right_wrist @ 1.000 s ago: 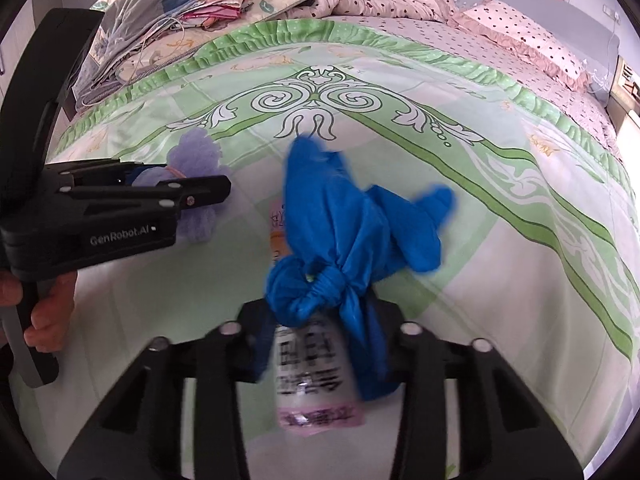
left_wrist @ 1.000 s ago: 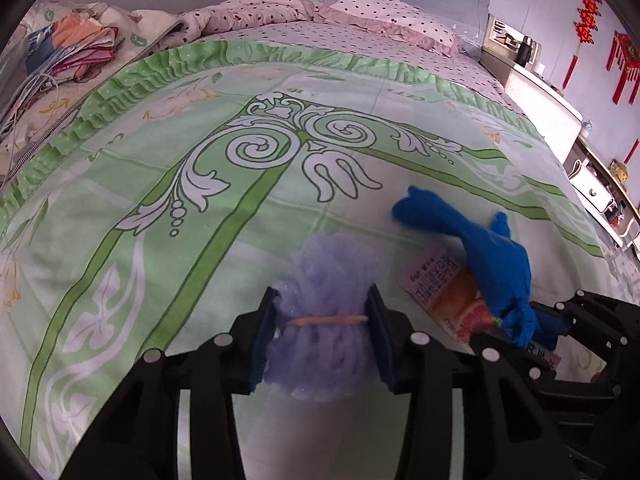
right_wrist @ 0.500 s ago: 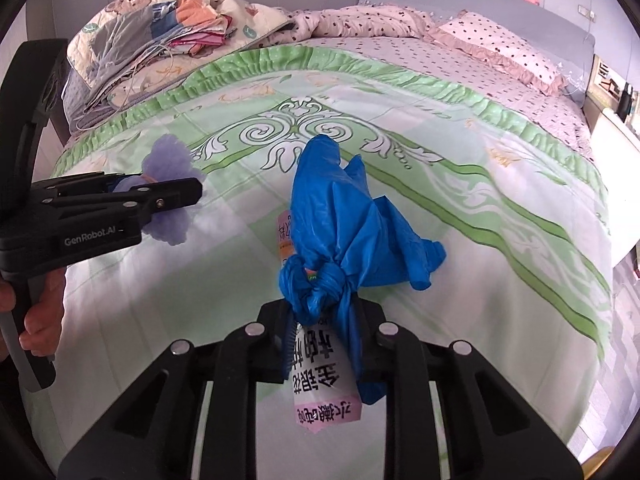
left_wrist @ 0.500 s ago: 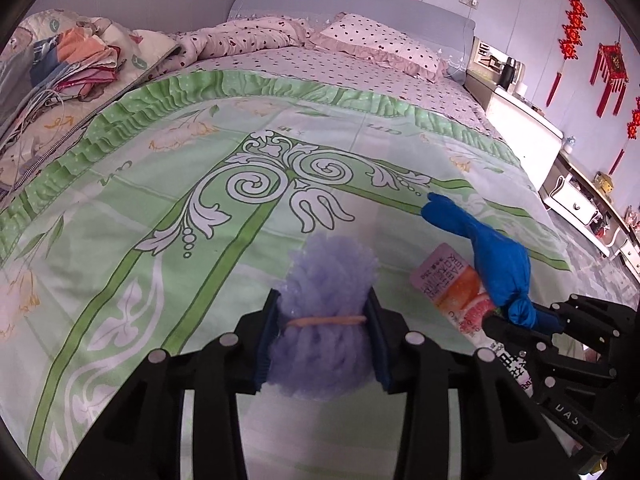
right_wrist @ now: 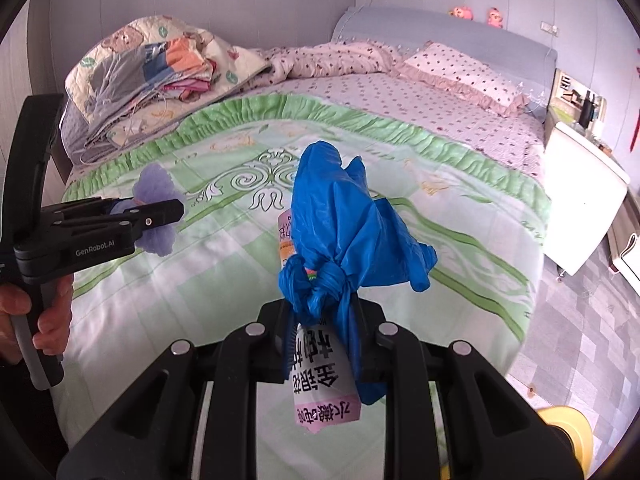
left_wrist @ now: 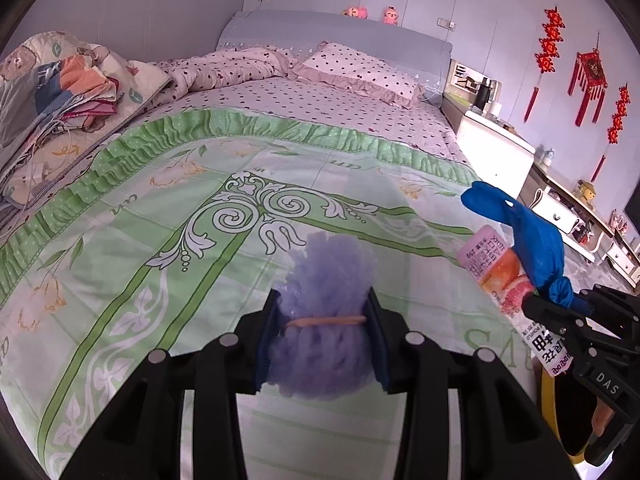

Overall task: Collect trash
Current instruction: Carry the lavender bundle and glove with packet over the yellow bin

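Left tool [left_wrist: 322,334]: clamped on a lilac mesh bath pouf [left_wrist: 326,312]. The pouf is a soft, frilled netting ball, cinched at its waist by a peach rubber band [left_wrist: 324,321]; the blue-padded fingers [left_wrist: 266,340] press into both sides at the band. It is held in the air above the near part of the bed [left_wrist: 160,220].

Right tool [right_wrist: 322,340]: clamped on two items together, a knotted blue plastic bag [right_wrist: 348,232] and a pink snack wrapper [right_wrist: 320,392]. The bag is thin, glossy, crumpled film, twisted into a tight knot just beyond the fingers, with loose corners flaring up and to the right. The wrapper is a flat, glossy printed pouch lying under the bag; its near end projects back between the fingers, its far end shows left of the knot. Both are clear of the bed.

Surroundings: the bedspread [right_wrist: 460,208] is smooth pale-green cotton with white scrollwork and a ruffled green border. Far left lies a folded patchwork quilt stack [right_wrist: 152,68]. At the far end lie a dotted pink pillow [right_wrist: 460,72] and a padded grey headboard [right_wrist: 440,28]. A white nightstand [right_wrist: 580,184] stands right of the bed. A yellow round bin rim [right_wrist: 568,432] shows at the near right, partly hidden by the right tool body
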### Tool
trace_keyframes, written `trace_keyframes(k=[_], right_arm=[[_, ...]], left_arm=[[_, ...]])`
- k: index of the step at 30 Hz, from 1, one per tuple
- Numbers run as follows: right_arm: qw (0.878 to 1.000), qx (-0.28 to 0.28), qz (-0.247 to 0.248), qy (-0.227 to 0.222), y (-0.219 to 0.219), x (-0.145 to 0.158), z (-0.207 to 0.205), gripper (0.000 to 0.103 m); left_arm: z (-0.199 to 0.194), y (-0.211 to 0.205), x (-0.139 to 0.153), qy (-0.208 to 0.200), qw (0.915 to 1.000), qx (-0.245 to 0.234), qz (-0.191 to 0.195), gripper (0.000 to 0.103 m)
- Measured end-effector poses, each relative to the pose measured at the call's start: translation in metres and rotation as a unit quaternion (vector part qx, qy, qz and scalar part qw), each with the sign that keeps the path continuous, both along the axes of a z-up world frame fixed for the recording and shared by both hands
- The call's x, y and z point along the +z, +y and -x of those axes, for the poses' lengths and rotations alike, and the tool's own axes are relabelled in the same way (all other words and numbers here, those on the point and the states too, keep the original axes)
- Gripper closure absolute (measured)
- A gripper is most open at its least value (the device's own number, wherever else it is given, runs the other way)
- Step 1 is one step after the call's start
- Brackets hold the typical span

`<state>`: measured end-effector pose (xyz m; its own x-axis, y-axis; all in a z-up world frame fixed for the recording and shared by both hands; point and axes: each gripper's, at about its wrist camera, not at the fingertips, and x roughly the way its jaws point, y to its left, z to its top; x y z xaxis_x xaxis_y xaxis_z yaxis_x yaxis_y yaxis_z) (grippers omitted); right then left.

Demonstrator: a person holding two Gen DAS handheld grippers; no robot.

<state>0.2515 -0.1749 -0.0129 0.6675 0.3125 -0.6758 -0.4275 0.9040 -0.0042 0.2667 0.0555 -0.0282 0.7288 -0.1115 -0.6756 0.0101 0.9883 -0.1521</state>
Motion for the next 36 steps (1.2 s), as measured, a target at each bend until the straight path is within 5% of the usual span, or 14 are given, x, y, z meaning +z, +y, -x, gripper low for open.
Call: trace_keyframes(k=[19,36], right_arm=[[0.994,-0.088,0.003,-0.065,-0.137,0.079,0.129,0.083],[0.981,-0.187,0.001,-0.046,-0.252,0.059,0.195,0.083]], left_arm=[[0.092,-0.135,0.084,-0.080,0.9899,-0.116,0.016,0.066],[0.115,-0.260,0.068,-0.069,0.9724,-0.223,-0.013,0.066]])
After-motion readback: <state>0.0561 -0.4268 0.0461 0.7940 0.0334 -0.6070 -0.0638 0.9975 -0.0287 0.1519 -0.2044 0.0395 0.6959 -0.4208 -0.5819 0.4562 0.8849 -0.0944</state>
